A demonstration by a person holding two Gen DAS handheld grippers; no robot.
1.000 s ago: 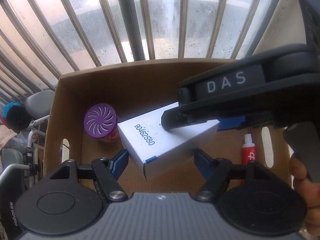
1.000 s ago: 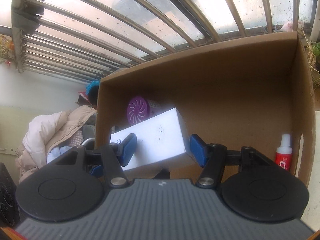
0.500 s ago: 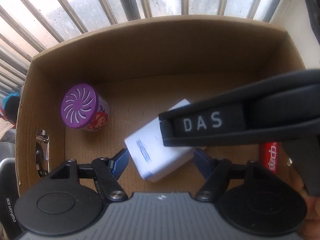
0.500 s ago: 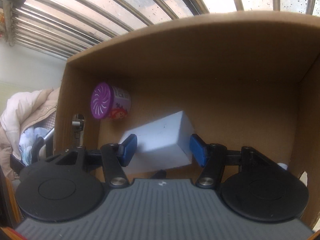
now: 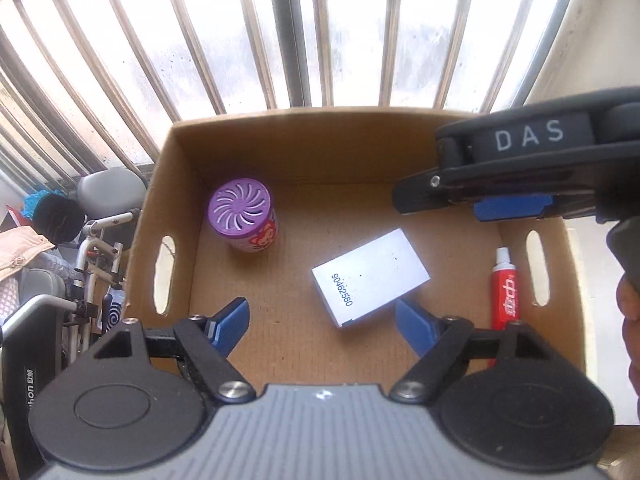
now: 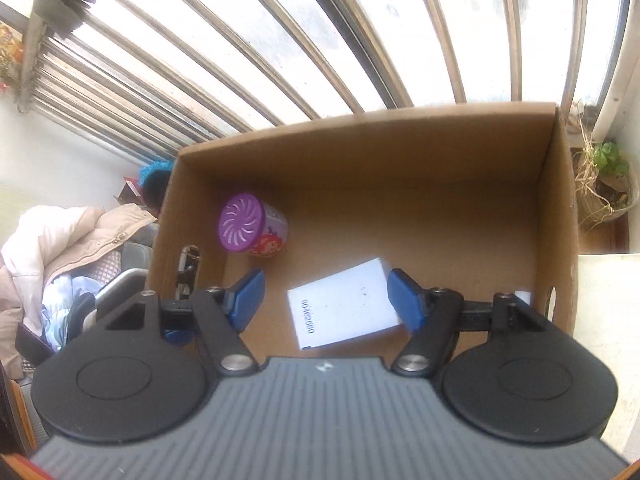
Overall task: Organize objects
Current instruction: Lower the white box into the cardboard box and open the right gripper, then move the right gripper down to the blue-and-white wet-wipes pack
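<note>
One open brown cardboard box (image 5: 182,184) holds three things. There is one round purple-lidded canister (image 5: 244,216) with a cartoon label, far left; one flat white rectangular carton (image 5: 370,276) with a printed blue number, in the middle; and one red squeeze tube (image 5: 506,288) with a white cap, along the right wall. The box's side walls have two oval handle slots.

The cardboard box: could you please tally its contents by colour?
Inside the brown cardboard box:
Purple: 1, the purple-lidded round air-freshener tub
White: 1, the flat white carton
Red: 1, the red tube with a white cap
Total: 3
</note>
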